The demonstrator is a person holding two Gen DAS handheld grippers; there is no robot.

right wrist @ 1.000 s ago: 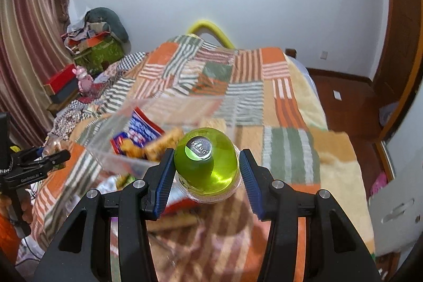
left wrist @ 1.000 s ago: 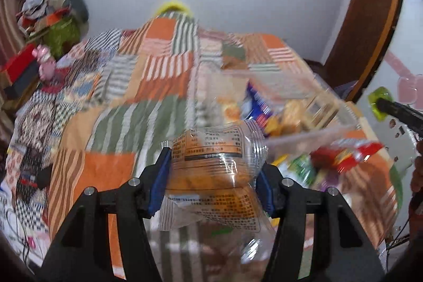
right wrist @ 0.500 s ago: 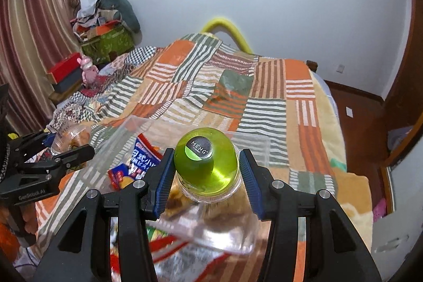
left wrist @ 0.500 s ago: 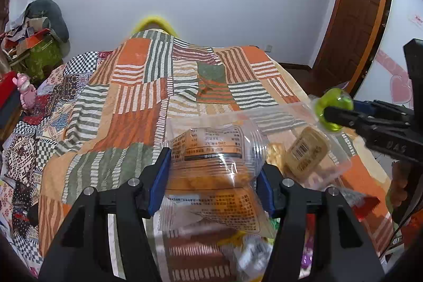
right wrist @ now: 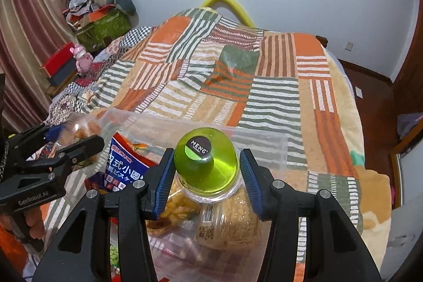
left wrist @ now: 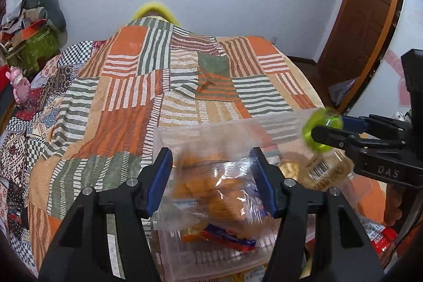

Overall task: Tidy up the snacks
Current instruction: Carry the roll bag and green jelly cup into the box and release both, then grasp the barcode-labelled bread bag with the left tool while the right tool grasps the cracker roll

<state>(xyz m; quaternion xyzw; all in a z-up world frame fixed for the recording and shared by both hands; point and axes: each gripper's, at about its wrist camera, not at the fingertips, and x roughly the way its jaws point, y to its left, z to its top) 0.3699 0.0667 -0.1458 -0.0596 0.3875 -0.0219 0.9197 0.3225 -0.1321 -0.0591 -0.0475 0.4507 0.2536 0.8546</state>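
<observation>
Above the clear plastic bin (right wrist: 264,143) on the patchwork bedspread (right wrist: 277,97), the left gripper (left wrist: 211,179) pinched a crinkly clear packet of orange snacks (left wrist: 211,189), while the right gripper (right wrist: 206,173) clamped a green-lidded clear jar (right wrist: 206,165), both seemingly poised for dropping in.

Two close wrist views angled down over the shared bed (left wrist: 185,86) and clear bin (right wrist: 201,123).

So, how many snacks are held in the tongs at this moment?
2. A clear bag of orange snacks is between the left tongs, over the clear box. A green-lidded jar is gripped in the right tongs, over the same box. Other snacks lie loose inside it.
</observation>
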